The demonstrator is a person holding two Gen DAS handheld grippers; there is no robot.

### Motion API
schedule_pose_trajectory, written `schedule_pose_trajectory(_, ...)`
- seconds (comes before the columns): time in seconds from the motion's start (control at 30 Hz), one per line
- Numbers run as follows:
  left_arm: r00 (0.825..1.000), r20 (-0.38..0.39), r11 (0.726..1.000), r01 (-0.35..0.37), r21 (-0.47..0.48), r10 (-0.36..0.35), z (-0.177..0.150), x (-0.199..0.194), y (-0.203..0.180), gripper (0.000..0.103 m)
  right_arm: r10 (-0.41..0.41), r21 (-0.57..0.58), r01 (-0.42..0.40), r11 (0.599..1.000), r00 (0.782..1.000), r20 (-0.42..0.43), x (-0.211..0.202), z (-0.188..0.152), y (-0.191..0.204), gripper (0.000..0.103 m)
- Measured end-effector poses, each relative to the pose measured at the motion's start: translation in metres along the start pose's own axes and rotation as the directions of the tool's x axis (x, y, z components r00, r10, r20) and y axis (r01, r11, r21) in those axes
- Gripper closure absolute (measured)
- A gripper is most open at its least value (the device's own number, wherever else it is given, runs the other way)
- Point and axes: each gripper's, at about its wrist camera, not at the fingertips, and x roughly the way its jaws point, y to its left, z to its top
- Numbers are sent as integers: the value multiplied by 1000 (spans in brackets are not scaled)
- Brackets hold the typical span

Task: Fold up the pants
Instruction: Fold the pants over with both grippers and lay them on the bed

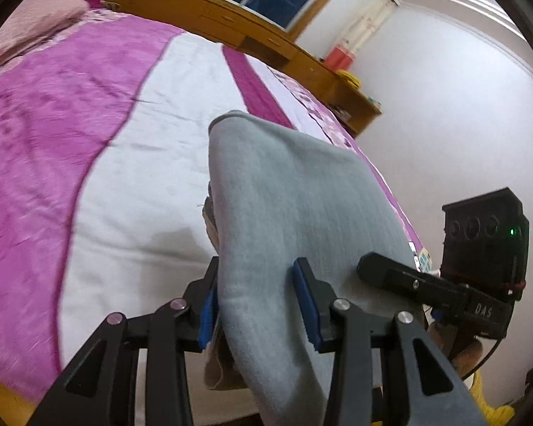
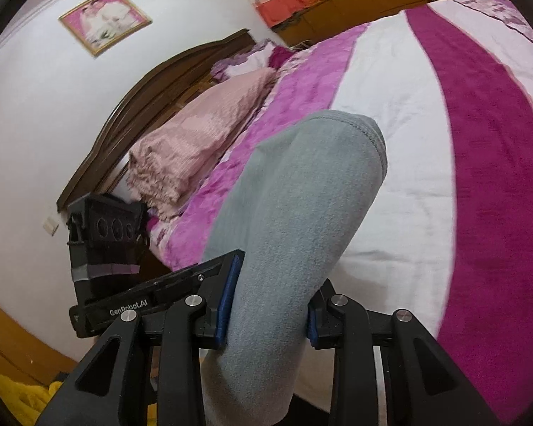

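Both grippers angle downward over the bed point(image 1: 131, 184). The left gripper point(image 1: 257, 307) and right gripper point(image 2: 266, 310) each clamp the grey pants point(image 1: 284, 213) (lifted, hem edge forward); open bedspread lies ahead.

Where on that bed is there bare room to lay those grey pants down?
The wide white band of the bedspread is bare, between its pink stripe and magenta stripe. The headboard end is crowded with a pink pillow. Both claws, left and right, grip the pants.
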Motion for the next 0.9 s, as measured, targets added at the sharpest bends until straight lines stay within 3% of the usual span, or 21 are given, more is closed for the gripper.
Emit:
schedule_pose_trajectory(0.27,999,-35,998,-7,58,9,17,65,-5,62,-69,-25,69,997,997,-17,5,26,-49,79)
schedule_pose_trajectory(0.4,998,-44,992,-49,116,54,25,96,-3,64,-123,-24,122,992,992,-25,17,36,-72,79)
schedule_pose_trajectory(0.57,985,-99,978,-124,168,142,22,137,6,65,-237,-36,236,971,969,-64,41,39,-100,79)
schedule_pose_trajectory(0.73,983,-103,975,-132,179,152,18,149,11,54,-336,-13,337,941,934,-117,59,28,-133,75)
schedule_pose_trajectory(0.9,979,-124,975,-139,171,161,21,143,8,53,-318,37,323,946,943,-99,54,25,-140,70)
